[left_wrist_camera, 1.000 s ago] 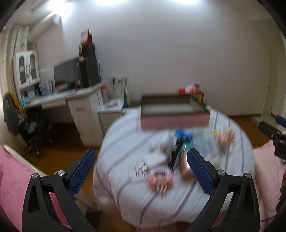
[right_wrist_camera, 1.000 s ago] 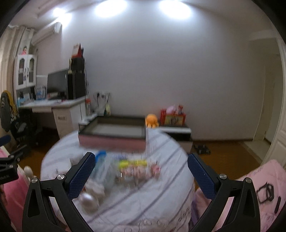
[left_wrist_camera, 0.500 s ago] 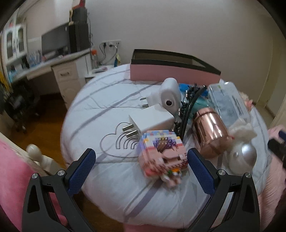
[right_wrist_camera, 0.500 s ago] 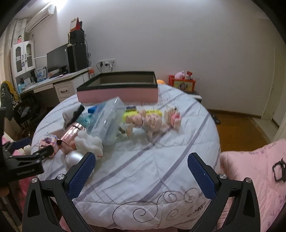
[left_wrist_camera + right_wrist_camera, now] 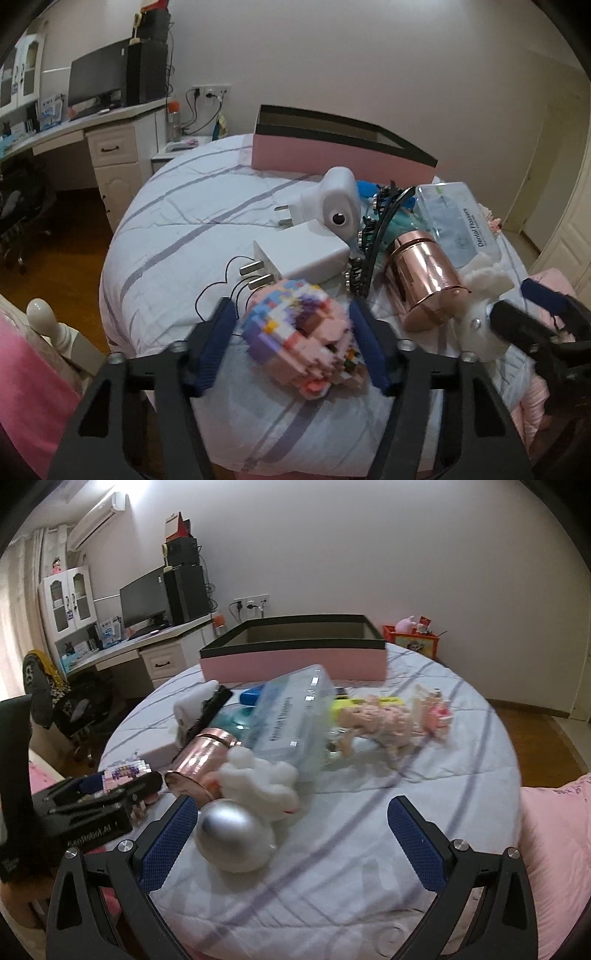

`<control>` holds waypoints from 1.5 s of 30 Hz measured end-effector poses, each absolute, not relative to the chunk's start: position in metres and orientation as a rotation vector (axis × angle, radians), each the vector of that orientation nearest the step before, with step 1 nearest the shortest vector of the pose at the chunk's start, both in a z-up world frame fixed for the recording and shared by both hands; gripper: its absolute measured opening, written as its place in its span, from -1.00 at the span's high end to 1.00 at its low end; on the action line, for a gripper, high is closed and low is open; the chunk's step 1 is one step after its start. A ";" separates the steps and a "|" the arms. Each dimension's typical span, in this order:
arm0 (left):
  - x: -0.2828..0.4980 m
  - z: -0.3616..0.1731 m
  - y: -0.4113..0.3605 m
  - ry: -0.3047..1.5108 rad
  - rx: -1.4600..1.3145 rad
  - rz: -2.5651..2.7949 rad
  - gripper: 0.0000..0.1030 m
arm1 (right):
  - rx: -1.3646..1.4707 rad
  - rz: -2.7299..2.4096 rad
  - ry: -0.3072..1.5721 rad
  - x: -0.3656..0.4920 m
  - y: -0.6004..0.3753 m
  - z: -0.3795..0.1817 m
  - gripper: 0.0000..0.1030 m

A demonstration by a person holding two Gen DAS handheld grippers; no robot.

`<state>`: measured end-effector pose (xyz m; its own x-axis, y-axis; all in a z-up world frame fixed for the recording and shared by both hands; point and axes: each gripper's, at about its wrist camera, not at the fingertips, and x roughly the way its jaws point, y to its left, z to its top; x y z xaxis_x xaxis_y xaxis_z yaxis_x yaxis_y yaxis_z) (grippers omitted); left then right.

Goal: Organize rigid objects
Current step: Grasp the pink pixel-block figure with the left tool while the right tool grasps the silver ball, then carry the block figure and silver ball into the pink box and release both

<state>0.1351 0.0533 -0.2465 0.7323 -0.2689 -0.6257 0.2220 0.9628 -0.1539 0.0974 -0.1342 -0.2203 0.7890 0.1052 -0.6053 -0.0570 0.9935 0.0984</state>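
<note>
A pink and purple brick-built toy (image 5: 299,336) lies at the near edge of the round table (image 5: 177,229). My left gripper (image 5: 295,325) has its blue pads on both sides of the toy, closed in on it. My right gripper (image 5: 291,827) is open over the table's front; a silver and white egg-shaped object (image 5: 232,834) lies by its left finger (image 5: 166,842). A pink box (image 5: 295,657) with a dark rim stands open at the back of the table. The right gripper (image 5: 543,317) also shows in the left wrist view.
A pile lies mid-table: two white plug adapters (image 5: 314,247), a black hair clip (image 5: 373,236), a rose-gold tin (image 5: 424,277), a clear floss box (image 5: 291,716), a white fluffy toy (image 5: 262,779), pink figurines (image 5: 388,716). A desk (image 5: 74,129) stands left, pink bedding (image 5: 554,842) right.
Both grippers have come down and close to the table. My left gripper's fingers have closed in from wide open onto the brick toy. The right gripper has neared the egg-shaped object.
</note>
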 end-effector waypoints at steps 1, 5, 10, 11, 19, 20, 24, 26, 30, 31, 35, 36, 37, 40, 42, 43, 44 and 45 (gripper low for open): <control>0.134 -0.246 0.052 0.696 -0.068 -0.275 -0.08 | 0.078 0.096 0.671 0.101 -0.132 -0.223 -1.00; 0.132 -0.246 0.050 0.684 -0.051 -0.280 -0.08 | 0.073 0.126 0.707 0.110 -0.130 -0.236 -0.98; 0.130 -0.244 0.048 0.667 -0.040 -0.269 -0.07 | 0.072 0.200 0.705 0.110 -0.136 -0.243 -0.13; 0.129 -0.243 0.048 0.670 -0.046 -0.281 -0.07 | 0.068 0.202 0.705 0.109 -0.139 -0.243 -0.01; 0.128 -0.237 0.040 0.655 -0.034 -0.303 -0.07 | 0.144 0.168 0.691 0.107 -0.177 -0.241 0.03; 0.128 -0.235 0.038 0.649 -0.033 -0.297 -0.07 | 0.156 0.170 0.689 0.109 -0.179 -0.241 0.03; 0.132 -0.232 0.034 0.646 -0.020 -0.299 -0.07 | 0.167 0.159 0.685 0.119 -0.183 -0.242 -0.09; 0.134 -0.229 0.033 0.641 -0.015 -0.293 -0.07 | 0.170 0.167 0.682 0.124 -0.183 -0.242 -0.21; 0.137 -0.221 0.034 0.622 -0.023 -0.292 -0.07 | 0.162 0.183 0.681 0.126 -0.185 -0.241 0.01; 0.138 -0.218 0.034 0.617 -0.021 -0.291 -0.07 | 0.159 0.189 0.684 0.125 -0.185 -0.240 0.01; 0.143 -0.205 0.032 0.594 -0.021 -0.304 -0.07 | 0.154 0.205 0.655 0.120 -0.190 -0.230 0.01; 0.146 -0.202 0.032 0.589 -0.020 -0.303 -0.07 | 0.149 0.210 0.635 0.117 -0.190 -0.222 0.01; 0.149 -0.196 0.031 0.580 -0.017 -0.312 -0.07 | 0.145 0.215 0.627 0.118 -0.192 -0.217 0.01; 0.161 -0.181 0.028 0.572 -0.032 -0.346 -0.07 | 0.125 0.233 0.596 0.123 -0.193 -0.198 0.01; 0.171 -0.167 0.024 0.554 -0.034 -0.371 -0.07 | 0.122 0.247 0.576 0.131 -0.197 -0.184 0.01; 0.179 -0.157 0.020 0.542 -0.019 -0.378 -0.07 | 0.117 0.256 0.568 0.139 -0.198 -0.176 0.01; 0.186 -0.150 0.017 0.532 -0.008 -0.382 -0.07 | 0.112 0.266 0.564 0.148 -0.199 -0.167 0.01; 0.195 -0.141 0.014 0.516 -0.003 -0.395 -0.07 | 0.108 0.274 0.556 0.153 -0.199 -0.161 0.01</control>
